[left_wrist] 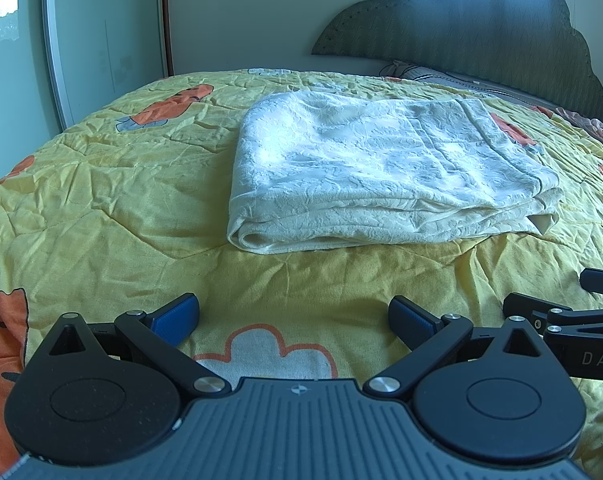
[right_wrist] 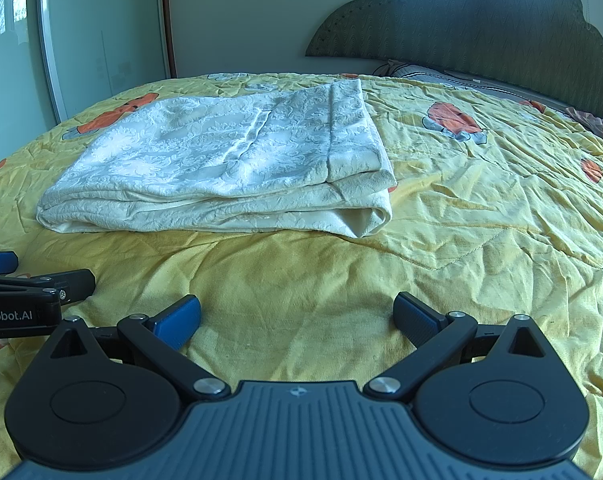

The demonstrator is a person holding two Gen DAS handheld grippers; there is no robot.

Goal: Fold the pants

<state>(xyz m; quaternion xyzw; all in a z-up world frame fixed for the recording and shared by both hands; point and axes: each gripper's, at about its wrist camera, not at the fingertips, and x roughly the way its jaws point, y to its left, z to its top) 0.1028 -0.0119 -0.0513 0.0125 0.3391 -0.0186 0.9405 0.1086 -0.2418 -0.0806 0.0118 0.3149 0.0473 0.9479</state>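
nearby, folded pants (left_wrist: 381,168) on bedspread (left_wrist: 121,200), headboard (left_wrist: 481,32) behind

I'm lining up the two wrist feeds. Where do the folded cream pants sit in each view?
Left wrist: the folded cream pants lie centre to right, beyond the open left gripper.
Right wrist: the pants lie left of centre, beyond the open right gripper.
Shared landmark: the scalloped green headboard at upper right in both.
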